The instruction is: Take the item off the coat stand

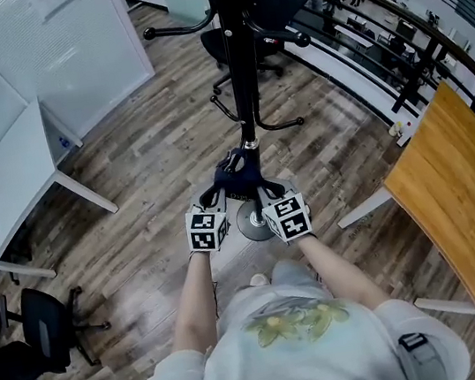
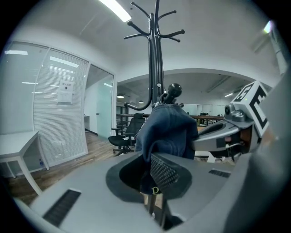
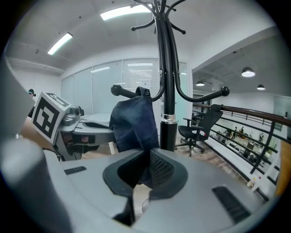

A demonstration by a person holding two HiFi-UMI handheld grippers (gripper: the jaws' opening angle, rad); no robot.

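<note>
A dark blue denim item (image 1: 237, 174) hangs low on the black coat stand (image 1: 236, 51), draped over a knobbed hook (image 2: 174, 89). My left gripper (image 1: 213, 204) is at its left side and my right gripper (image 1: 267, 196) at its right, both close together just below the cloth. In the left gripper view the blue cloth (image 2: 166, 129) runs down between the closed jaws of the left gripper (image 2: 152, 175). In the right gripper view the cloth (image 3: 134, 120) likewise drops between the closed jaws of the right gripper (image 3: 146, 168), beside the stand's pole (image 3: 167, 91).
The stand's round base (image 1: 256, 222) sits on the wood floor just ahead of the person. A white table (image 1: 16, 175) stands to the left, a wooden tabletop (image 1: 456, 186) to the right. Black office chairs (image 1: 28, 334) are nearby, and a railing (image 1: 372, 20) runs behind.
</note>
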